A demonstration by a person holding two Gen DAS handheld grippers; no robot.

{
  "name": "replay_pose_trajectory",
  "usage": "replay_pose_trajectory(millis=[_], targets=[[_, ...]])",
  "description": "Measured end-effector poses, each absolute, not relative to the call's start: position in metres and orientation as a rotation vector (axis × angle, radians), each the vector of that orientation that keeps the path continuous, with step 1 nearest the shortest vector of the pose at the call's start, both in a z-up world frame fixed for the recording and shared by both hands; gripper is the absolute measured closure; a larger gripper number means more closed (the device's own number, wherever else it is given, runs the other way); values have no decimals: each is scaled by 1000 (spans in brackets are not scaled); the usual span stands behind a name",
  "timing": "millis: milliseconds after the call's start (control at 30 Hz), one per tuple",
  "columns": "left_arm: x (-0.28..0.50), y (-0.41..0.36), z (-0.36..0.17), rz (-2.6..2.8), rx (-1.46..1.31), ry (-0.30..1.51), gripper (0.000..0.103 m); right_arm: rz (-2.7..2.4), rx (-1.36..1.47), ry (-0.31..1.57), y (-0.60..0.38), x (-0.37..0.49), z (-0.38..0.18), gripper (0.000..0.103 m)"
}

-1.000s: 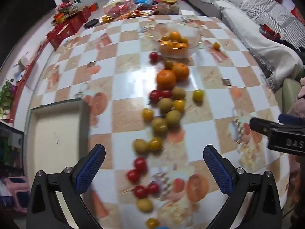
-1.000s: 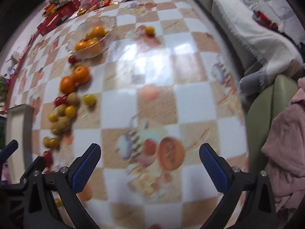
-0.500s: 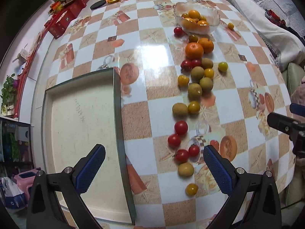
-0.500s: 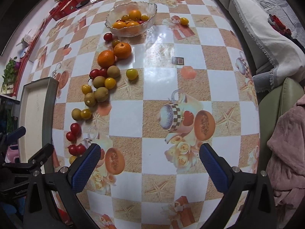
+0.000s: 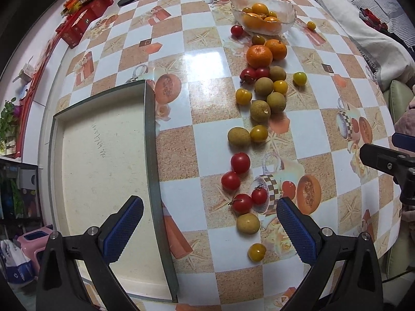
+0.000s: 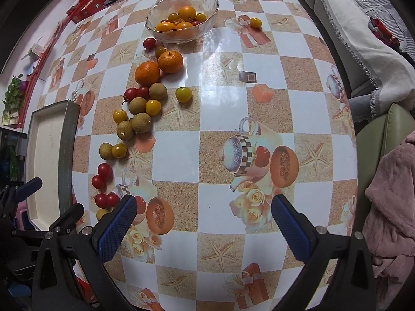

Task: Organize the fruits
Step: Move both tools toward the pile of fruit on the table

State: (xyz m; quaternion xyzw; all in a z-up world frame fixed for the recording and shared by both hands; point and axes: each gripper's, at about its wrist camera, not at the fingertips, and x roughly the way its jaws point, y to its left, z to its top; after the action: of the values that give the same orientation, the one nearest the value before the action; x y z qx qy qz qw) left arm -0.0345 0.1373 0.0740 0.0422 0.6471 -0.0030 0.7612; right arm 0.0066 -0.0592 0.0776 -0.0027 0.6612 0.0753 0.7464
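My left hand-held gripper [image 5: 207, 229], wide open like the right hand-held gripper [image 6: 205, 223], hovers nearest the tomatoes [image 5: 241, 203], tray [image 5: 151, 140] to its left.

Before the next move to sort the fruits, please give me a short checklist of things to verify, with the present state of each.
1. Left gripper open and holding nothing: ok.
2. Right gripper open and holding nothing: ok.
3. Tray has free room: ok, nothing lies in it.
4. Loose fruit within view: ok, nearest the left gripper are a yellow tomato and a longan.
5. Bowl has room: cannot tell, it already holds oranges.
6. Grippers apart from each other: ok.
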Motion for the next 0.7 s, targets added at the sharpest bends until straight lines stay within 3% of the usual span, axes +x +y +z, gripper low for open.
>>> replay_pose_trajectory(millis=[700], targets=[[-30, 140, 62, 7, 31, 1408, 0, 185, -5, 1459, -62, 10, 70, 0]])
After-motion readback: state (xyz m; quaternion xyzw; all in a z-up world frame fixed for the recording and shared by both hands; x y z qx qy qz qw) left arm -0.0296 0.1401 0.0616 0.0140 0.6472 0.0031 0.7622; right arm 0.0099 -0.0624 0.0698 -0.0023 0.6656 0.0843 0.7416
